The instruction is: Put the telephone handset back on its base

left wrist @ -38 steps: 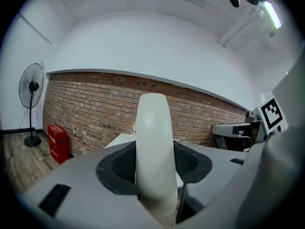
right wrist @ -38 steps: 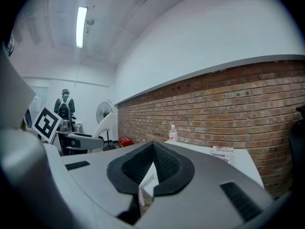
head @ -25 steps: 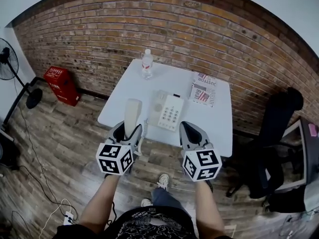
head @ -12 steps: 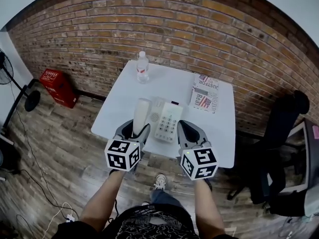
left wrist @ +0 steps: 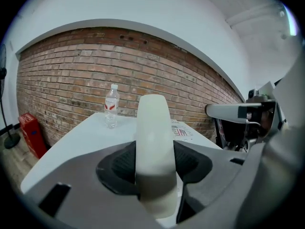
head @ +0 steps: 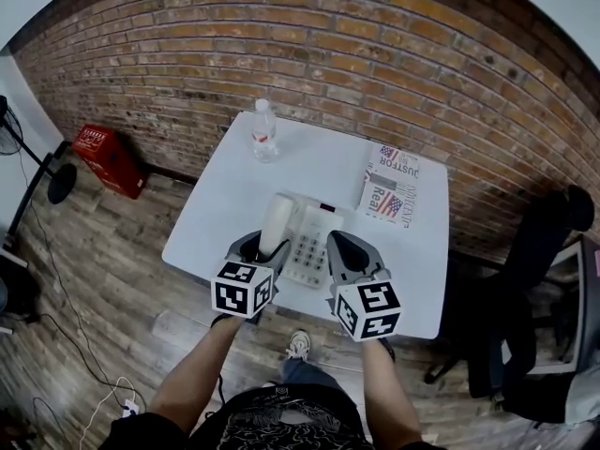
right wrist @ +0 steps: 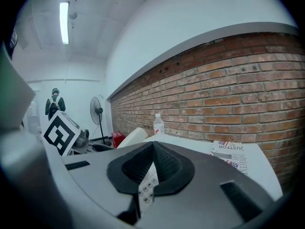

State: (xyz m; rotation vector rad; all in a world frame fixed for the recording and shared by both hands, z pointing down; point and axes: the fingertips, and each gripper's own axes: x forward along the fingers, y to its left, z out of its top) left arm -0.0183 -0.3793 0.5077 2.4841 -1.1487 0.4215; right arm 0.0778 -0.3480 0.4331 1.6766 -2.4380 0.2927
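we find the handset (head: 277, 221) clamped near its lower end between the jaws of the left hand-held gripper (head: 265, 244), its free end pointing toward 12 o'clock. in the head view it sits over the 9 o'clock side of the telephone base (head: 314, 237); whether the two touch we cannot tell. the right hand-held gripper (head: 337, 241) is at the base's 3 o'clock edge, jaw tips closed together and holding nothing; the keypad (right wrist: 147, 187) shows through the gap behind its tips. the base lies on the white worktop (head: 230, 200). a water bottle (head: 263, 131) stands at the worktop's 11 o'clock, a folded newspaper (head: 392, 187) at 2 o'clock.
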